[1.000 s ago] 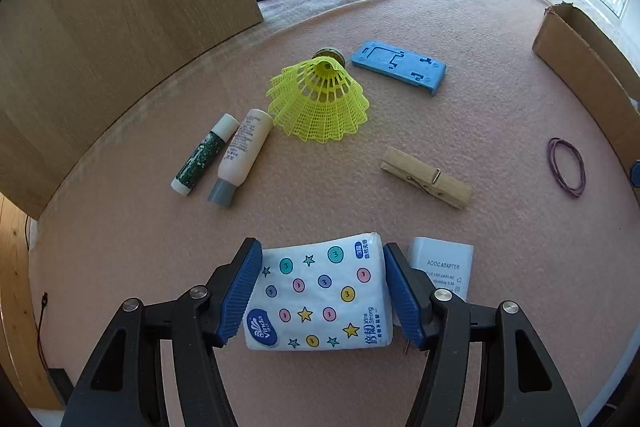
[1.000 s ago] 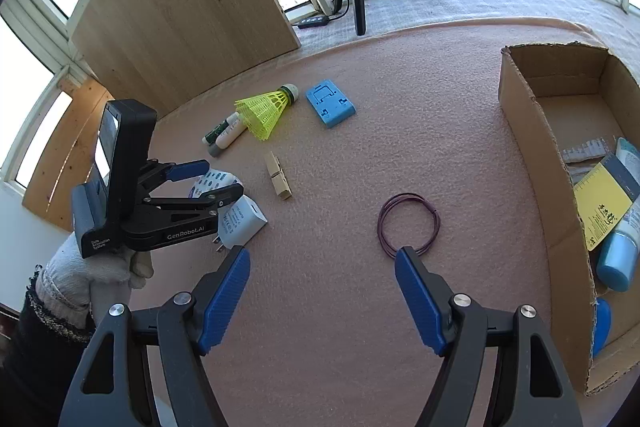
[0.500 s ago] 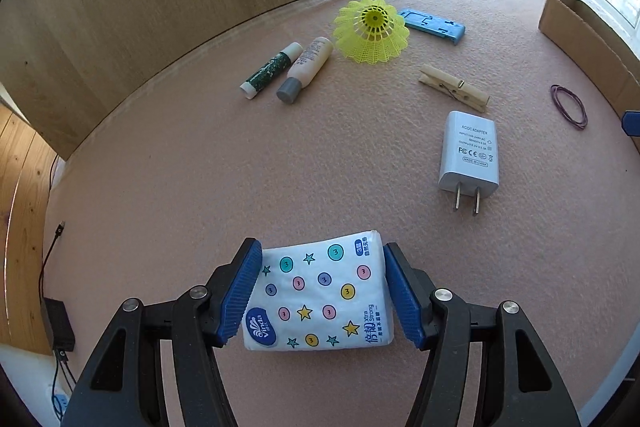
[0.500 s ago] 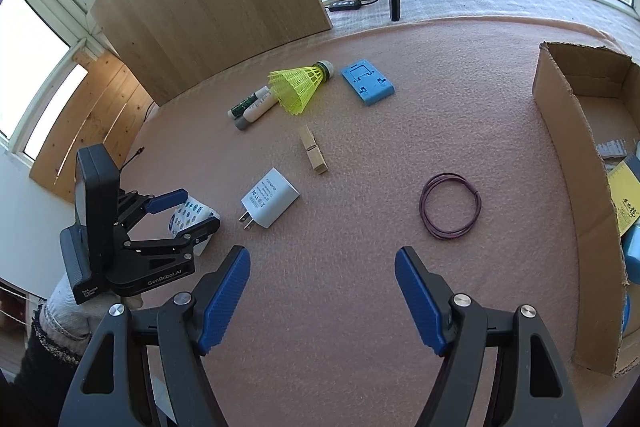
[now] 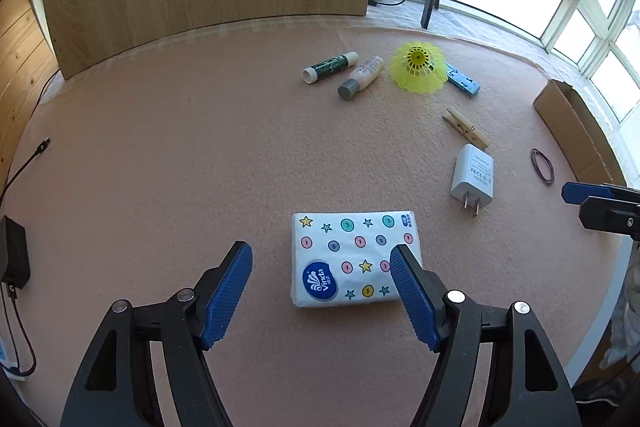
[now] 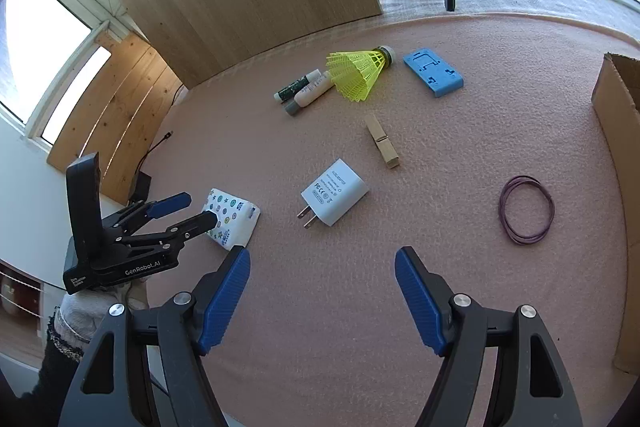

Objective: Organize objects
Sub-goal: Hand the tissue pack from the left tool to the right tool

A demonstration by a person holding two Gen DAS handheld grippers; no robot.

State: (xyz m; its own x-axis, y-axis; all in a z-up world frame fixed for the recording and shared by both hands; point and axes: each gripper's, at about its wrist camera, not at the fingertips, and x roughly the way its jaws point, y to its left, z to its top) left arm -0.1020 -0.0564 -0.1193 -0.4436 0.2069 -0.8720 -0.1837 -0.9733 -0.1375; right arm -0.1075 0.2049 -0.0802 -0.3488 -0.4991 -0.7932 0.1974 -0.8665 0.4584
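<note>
While its jaws are just spreading apart, the left tool (image 5: 322, 279) is letting go of the tissue pack (image 5: 354, 259), which is lying flat on the pink surface (image 5: 200, 167) just beside the white charger (image 5: 473, 178). Release looks like the step in hand; next, probably backing away cleanly. Pack: white, dotted and starred, soft. Right tool (image 6: 322, 291) is hanging open, empty, near the charger.
</note>
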